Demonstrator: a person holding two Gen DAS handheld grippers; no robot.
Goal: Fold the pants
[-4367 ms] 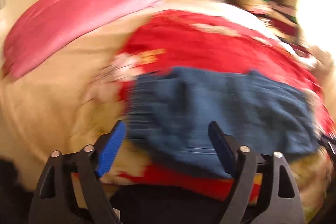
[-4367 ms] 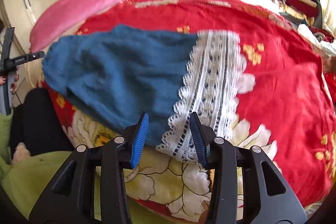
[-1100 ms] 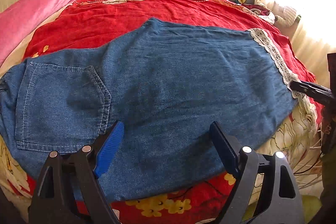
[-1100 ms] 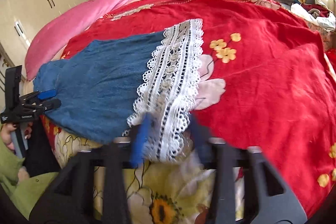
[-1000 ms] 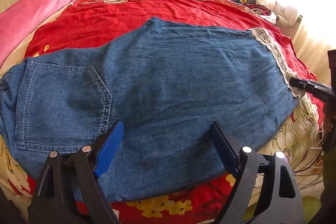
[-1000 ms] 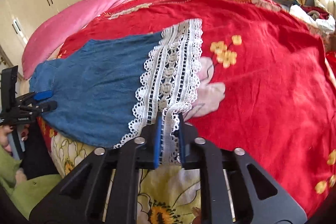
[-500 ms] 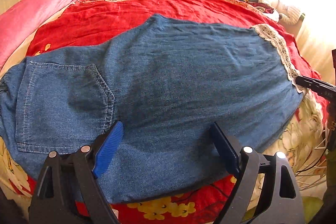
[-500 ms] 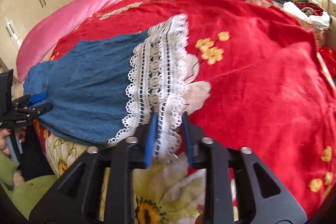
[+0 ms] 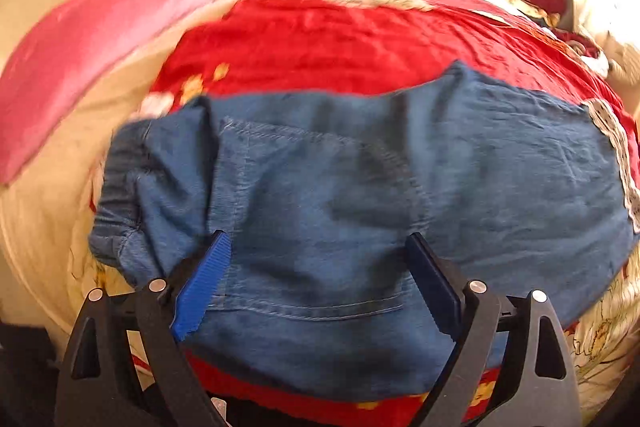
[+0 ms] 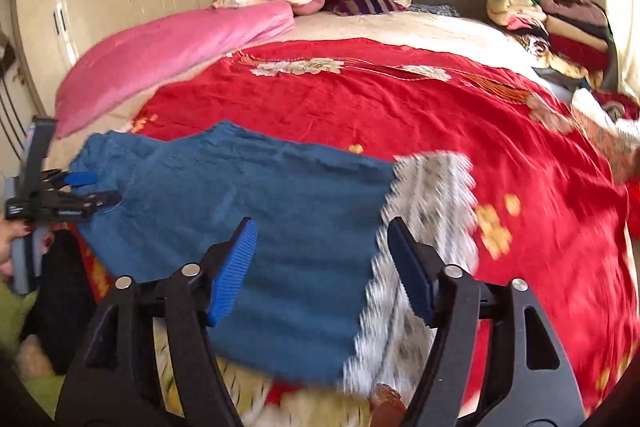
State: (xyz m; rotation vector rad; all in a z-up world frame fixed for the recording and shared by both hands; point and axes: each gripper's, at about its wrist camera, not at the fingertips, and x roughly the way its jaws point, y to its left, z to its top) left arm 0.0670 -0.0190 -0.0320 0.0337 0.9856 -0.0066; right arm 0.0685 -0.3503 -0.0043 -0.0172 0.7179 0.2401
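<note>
- The pants [image 9: 360, 187] lie spread flat on the red cover [image 10: 400, 107] at the near edge of the bed, waistband at the left, lace hem [image 10: 428, 195] at the right.
- The left claw [image 9: 316, 279] hangs above the back pocket [image 9: 312, 211], jaws wide and still opening, pinching nothing.
- The right claw [image 10: 320, 263] hovers by the lace hem, jaws opening, nothing pinched.

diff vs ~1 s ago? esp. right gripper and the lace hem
The right gripper has let go of the white lace hem of the blue denim pants: it was pinched a second ago, now the jaws are opening and nothing is between the pads. The left gripper has swung toward the waistband end, jaws opening, holding nothing. Unchanged: pants flat on the red floral bedspread.
</note>
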